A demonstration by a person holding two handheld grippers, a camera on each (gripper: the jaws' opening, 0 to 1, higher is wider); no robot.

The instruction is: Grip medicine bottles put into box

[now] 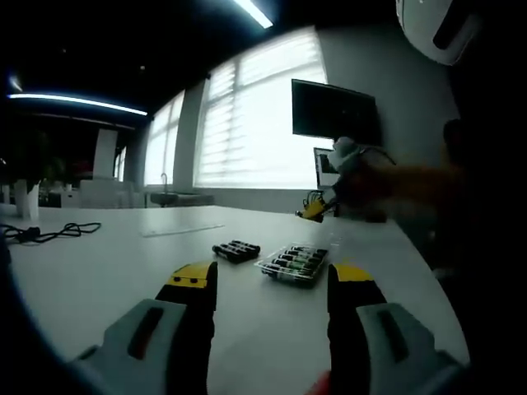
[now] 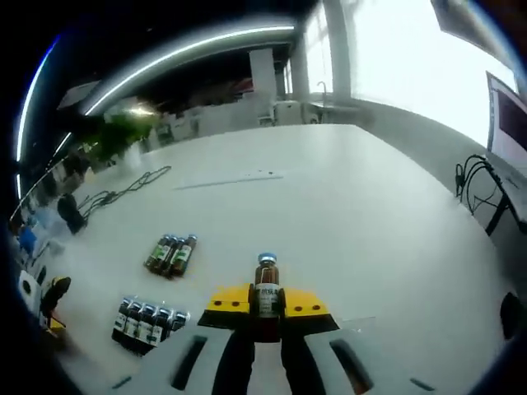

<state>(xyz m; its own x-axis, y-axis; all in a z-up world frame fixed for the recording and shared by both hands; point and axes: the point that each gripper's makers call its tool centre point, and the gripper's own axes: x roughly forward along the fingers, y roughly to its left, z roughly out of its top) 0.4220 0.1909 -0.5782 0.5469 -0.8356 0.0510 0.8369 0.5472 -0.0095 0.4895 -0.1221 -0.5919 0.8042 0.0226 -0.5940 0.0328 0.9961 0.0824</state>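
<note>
In the right gripper view my right gripper (image 2: 266,304) is shut on a small brown medicine bottle (image 2: 266,284) with a blue cap, held upright above the white table (image 2: 354,206). Three loose bottles (image 2: 171,253) lie on the table to the left. A clear box (image 2: 148,322) holding several bottles sits nearer the left edge. In the left gripper view my left gripper (image 1: 270,284) stands open and low over the table, short of the loose bottles (image 1: 236,249) and the box (image 1: 294,263). The right gripper (image 1: 315,209) appears blurred beyond the box, held by a hand.
A black cable (image 2: 123,189) and a clear strip (image 2: 230,179) lie farther across the table. A dark monitor (image 1: 333,111) hangs on the wall by bright windows. More cables (image 2: 478,185) hang at the table's right edge.
</note>
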